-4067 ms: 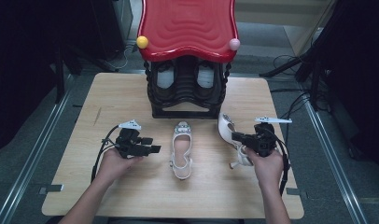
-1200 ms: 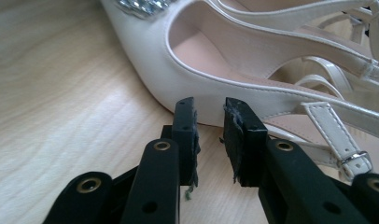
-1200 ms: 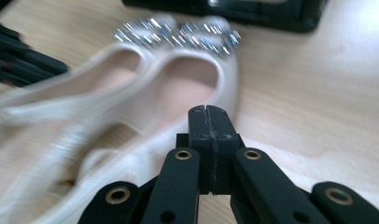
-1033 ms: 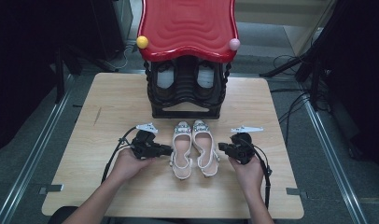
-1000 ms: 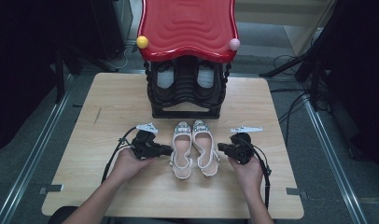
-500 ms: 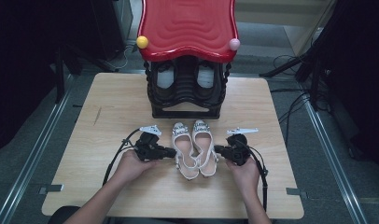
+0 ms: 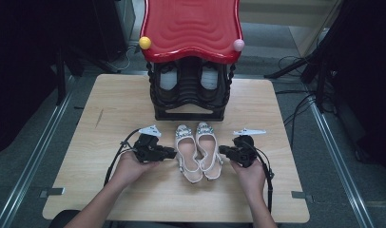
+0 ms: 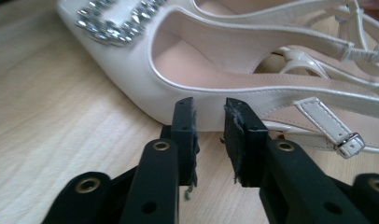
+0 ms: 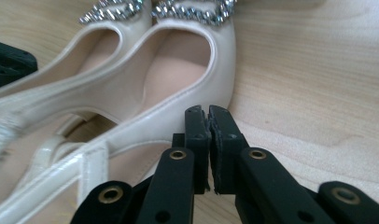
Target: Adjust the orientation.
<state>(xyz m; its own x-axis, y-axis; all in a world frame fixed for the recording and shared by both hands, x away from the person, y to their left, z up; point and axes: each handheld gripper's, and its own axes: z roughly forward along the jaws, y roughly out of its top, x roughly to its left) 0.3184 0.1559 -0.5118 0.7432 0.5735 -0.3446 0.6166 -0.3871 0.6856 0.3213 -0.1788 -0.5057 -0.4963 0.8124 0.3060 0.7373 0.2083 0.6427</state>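
Two white slingback shoes with jewelled buckles lie side by side on the table, toes toward the rack: the left shoe [image 7: 185, 154] and the right shoe [image 7: 208, 151]. My left gripper [image 7: 173, 153] rests at the left shoe's outer side. In the left gripper view its tips [image 8: 209, 105] touch the shoe's wall [image 8: 178, 70]; the jaws have just been opening and nothing is between them. My right gripper [image 7: 221, 149] sits against the right shoe's outer side [image 9: 187, 65]. Its jaws [image 9: 207, 112] have just parted by a hairline, with nothing between them.
A black shoe rack [image 7: 191, 99] with a red wavy top [image 7: 191, 28] stands at the table's far edge, with pale shoes [image 7: 168, 78] inside it. A yellow ball [image 7: 144, 42] and a pink ball [image 7: 238, 45] sit at its corners. Bare wood lies left and right.
Four seconds ago my right gripper held the right shoe off to the right. Over the last second both grippers pushed the shoes closer together. The left jaws now stand wider.
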